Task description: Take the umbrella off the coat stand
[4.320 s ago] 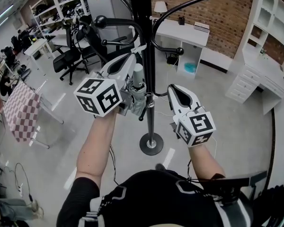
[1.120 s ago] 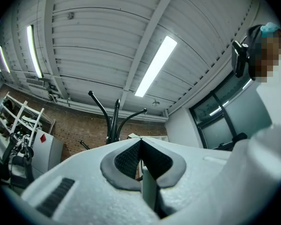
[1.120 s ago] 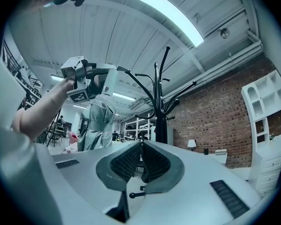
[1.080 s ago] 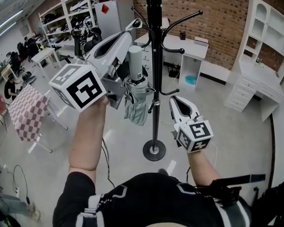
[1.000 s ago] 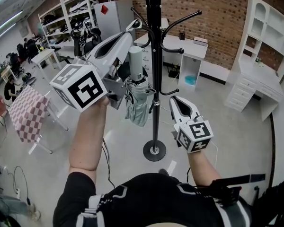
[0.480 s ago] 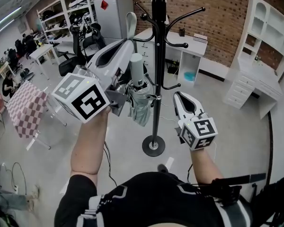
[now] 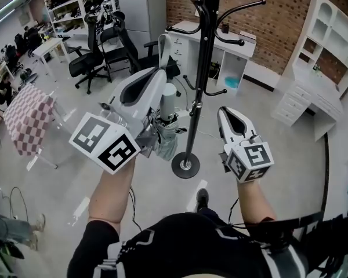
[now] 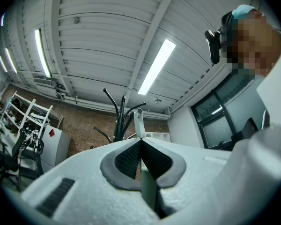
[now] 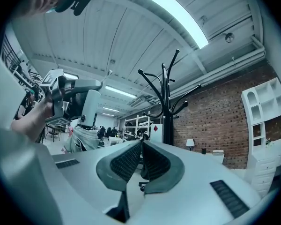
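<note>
Head view: one folded grey-green umbrella (image 7: pixel 166 142) hangs just left of the one black metal coat stand (image 7: pixel 200 80), off its hooks. Two grippers.
Left gripper view: left gripper (image 8: pixel 140 140) clamped on the umbrella's white strap loop (image 8: pixel 138 121).
Right gripper view: right gripper (image 9: pixel 141 143) closed on nothing, right of the stand.

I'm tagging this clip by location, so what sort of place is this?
Probably a large open workshop or lab-style office: rolling office chairs, racks of storage shelving along the back, and a white desk against a brick wall.
</note>
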